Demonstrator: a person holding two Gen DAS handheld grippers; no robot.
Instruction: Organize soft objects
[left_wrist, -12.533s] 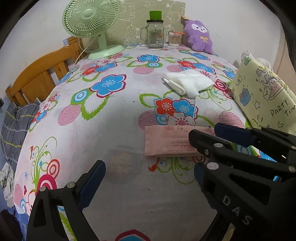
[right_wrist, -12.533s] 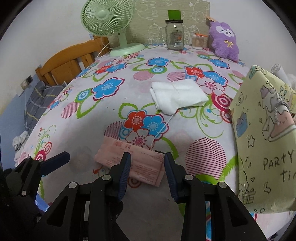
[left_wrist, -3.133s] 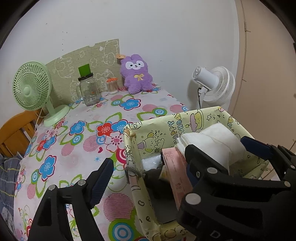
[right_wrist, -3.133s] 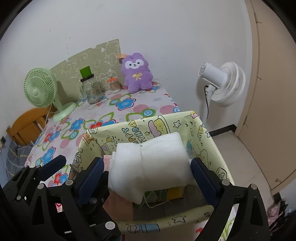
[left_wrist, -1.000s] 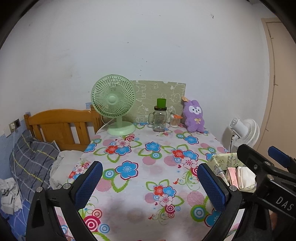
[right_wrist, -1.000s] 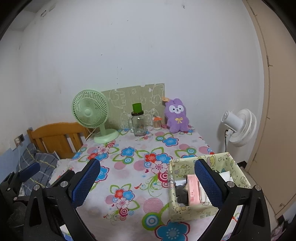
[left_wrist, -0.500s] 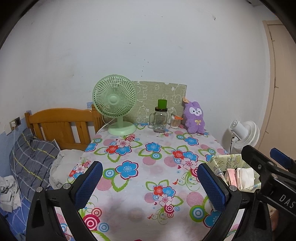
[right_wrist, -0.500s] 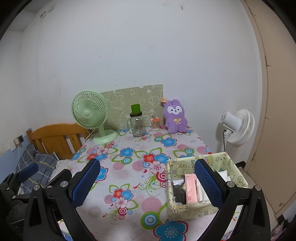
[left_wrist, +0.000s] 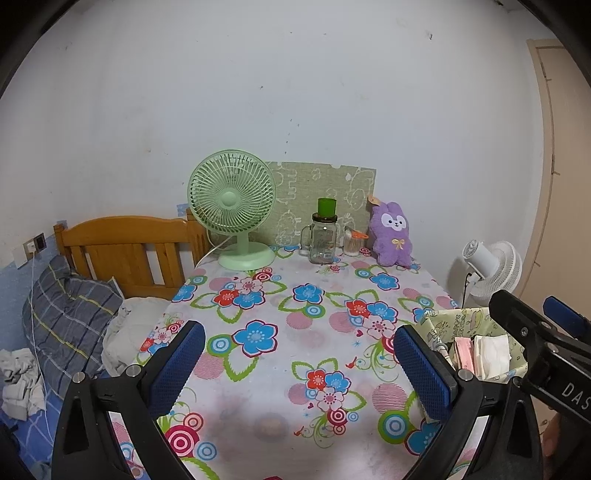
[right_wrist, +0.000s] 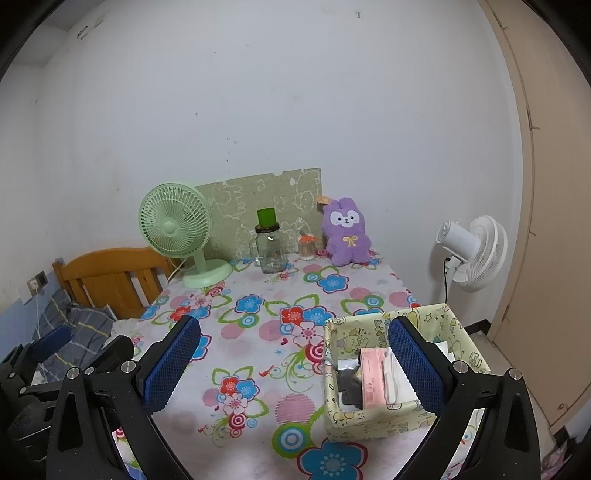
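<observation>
A yellow fabric storage box (right_wrist: 373, 421) stands at the front right of the floral table (right_wrist: 258, 332). In it stand a pink pack (right_wrist: 371, 378), a folded white cloth (right_wrist: 397, 376) and a dark item (right_wrist: 349, 384). The box (left_wrist: 461, 321), pink pack (left_wrist: 464, 352) and white cloth (left_wrist: 491, 354) also show in the left wrist view. My left gripper (left_wrist: 299, 369) is open and empty, raised well back from the table. My right gripper (right_wrist: 293, 363) is open and empty, held high in front of the box.
At the table's back stand a green desk fan (left_wrist: 236, 206), a glass jar with a green lid (left_wrist: 324, 236), a small cup (left_wrist: 352, 242) and a purple plush rabbit (left_wrist: 393, 234). A wooden bed headboard (left_wrist: 125, 251) and pillow (left_wrist: 66, 317) lie left. A white floor fan (right_wrist: 472, 251) stands right.
Both grippers have drifted slightly back and up; the view barely shifts. Both stay open and empty, and the pack and cloth rest in the box.
</observation>
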